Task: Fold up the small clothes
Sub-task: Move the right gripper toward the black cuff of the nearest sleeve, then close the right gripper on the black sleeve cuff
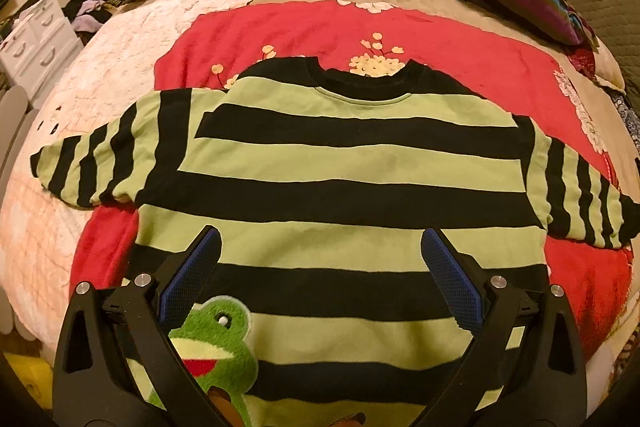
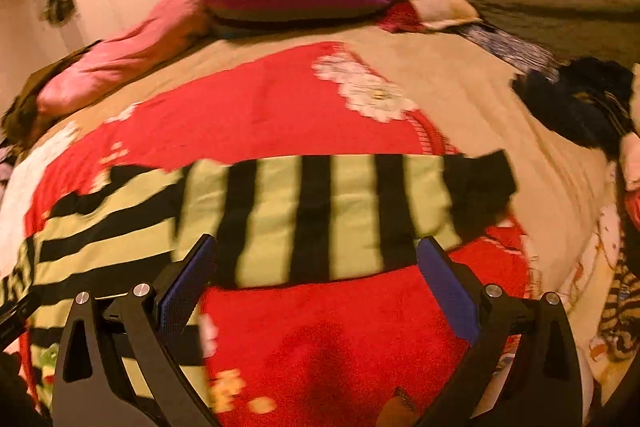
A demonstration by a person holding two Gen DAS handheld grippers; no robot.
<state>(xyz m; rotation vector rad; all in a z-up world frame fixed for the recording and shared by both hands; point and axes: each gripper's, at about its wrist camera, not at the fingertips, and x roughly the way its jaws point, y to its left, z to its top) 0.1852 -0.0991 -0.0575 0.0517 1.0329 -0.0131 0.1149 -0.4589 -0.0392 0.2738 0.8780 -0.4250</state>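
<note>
Sweater (image 1: pixel 340 163) is lying flat on the red blanket (image 1: pixel 460 39) on the bed, both tools wide apart and empty, so I'd have the right tool (image 2: pixel 316 259) pinch that sleeve (image 2: pixel 340 211) near the cuff and the left tool (image 1: pixel 320 247) pin the body

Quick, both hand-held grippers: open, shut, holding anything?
Left hand-held gripper: open, empty, over the striped sweater.
Right hand-held gripper: open, empty, over the sweater's sleeve.

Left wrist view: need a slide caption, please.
Open left gripper hovers above a green-and-black striped sweater spread flat on a red blanket.
</note>
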